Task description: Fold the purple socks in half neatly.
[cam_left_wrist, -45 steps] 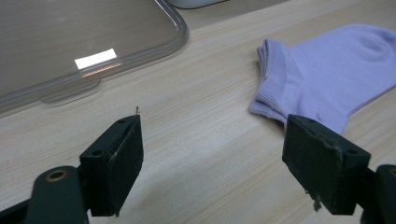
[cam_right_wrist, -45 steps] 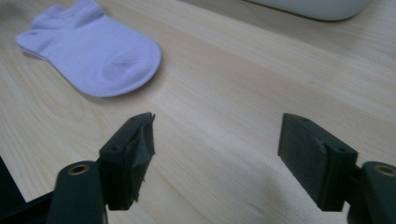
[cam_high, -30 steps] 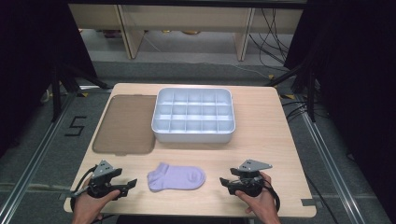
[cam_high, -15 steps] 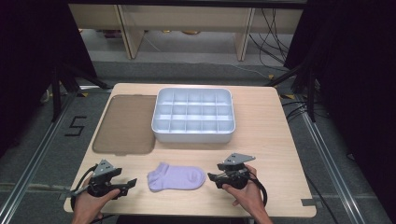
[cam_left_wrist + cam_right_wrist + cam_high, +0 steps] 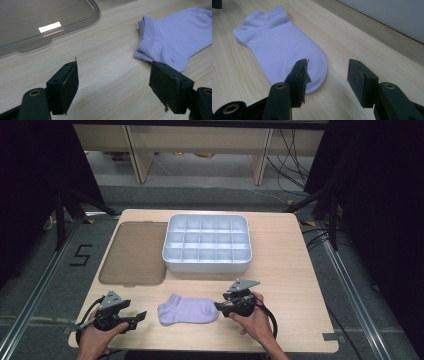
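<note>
A lavender ankle sock (image 5: pixel 189 310) lies flat on the wooden table near its front edge, cuff to the left and toe to the right. My right gripper (image 5: pixel 220 306) is at the toe end, pointing left. In the right gripper view its jaws (image 5: pixel 328 67) stand partly open and have just been closing; one jaw hangs over the sock's toe (image 5: pixel 279 47), and nothing is pinched. My left gripper (image 5: pixel 139 316) rests left of the cuff, pointing right. Its jaws (image 5: pixel 113 75) are wide open over bare wood, with the sock's cuff (image 5: pixel 172 37) just beyond them.
A white tray (image 5: pixel 205 266) with several compartments stands behind the sock at mid table; its wall (image 5: pixel 392 17) shows beyond the right gripper. A tinted clear lid (image 5: pixel 132 255) lies flat to the tray's left, and its rim (image 5: pixel 37 20) is ahead of the left gripper.
My right gripper has slid left along the table to the sock's toe, and its jaws have narrowed. The left gripper and the sock have not moved.
</note>
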A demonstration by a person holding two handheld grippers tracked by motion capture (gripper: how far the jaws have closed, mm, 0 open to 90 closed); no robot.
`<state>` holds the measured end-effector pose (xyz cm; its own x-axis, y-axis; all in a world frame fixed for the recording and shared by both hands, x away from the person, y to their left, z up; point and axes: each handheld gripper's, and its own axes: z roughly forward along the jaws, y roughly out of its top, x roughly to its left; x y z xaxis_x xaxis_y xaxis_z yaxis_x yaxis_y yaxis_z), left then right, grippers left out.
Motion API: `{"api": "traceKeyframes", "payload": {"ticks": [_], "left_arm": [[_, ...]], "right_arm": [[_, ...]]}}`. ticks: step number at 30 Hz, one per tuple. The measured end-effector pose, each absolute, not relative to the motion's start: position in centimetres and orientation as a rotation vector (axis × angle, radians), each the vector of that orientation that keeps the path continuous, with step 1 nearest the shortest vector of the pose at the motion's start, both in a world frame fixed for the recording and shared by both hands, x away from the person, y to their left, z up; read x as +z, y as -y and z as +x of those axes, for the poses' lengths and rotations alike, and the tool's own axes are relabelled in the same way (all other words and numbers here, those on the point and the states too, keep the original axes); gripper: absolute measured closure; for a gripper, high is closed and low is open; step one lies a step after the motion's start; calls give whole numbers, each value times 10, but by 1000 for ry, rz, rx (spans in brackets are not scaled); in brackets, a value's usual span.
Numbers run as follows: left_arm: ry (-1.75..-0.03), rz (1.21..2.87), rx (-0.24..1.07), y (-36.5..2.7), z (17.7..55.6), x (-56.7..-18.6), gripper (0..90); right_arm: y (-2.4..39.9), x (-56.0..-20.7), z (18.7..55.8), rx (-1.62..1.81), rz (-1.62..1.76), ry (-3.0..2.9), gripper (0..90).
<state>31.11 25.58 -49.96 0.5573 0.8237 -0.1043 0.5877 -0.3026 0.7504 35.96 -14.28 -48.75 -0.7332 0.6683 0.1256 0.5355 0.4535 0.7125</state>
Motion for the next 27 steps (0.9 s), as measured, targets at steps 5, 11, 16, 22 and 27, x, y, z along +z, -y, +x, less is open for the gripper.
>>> {"api": "traceKeyframes", "payload": {"ticks": [5,11,16,22,27], "left_arm": [[-1135,2011,387,-255,311,-500,230],[-1145,2009,390,-254,311,-500,230],[-1142,2006,395,-254,311,-500,230],[-1136,2016,390,-255,311,-500,230],[-1131,2024,389,-255,311,-500,230]], "right_arm": [[137,-488,363,1124,1055,-2564,539],[131,-490,368,1102,1046,-2581,572],[123,-491,370,1066,1054,-2602,605],[116,-498,377,1028,1003,-2628,616],[114,-503,378,975,1024,-2649,656]]}}
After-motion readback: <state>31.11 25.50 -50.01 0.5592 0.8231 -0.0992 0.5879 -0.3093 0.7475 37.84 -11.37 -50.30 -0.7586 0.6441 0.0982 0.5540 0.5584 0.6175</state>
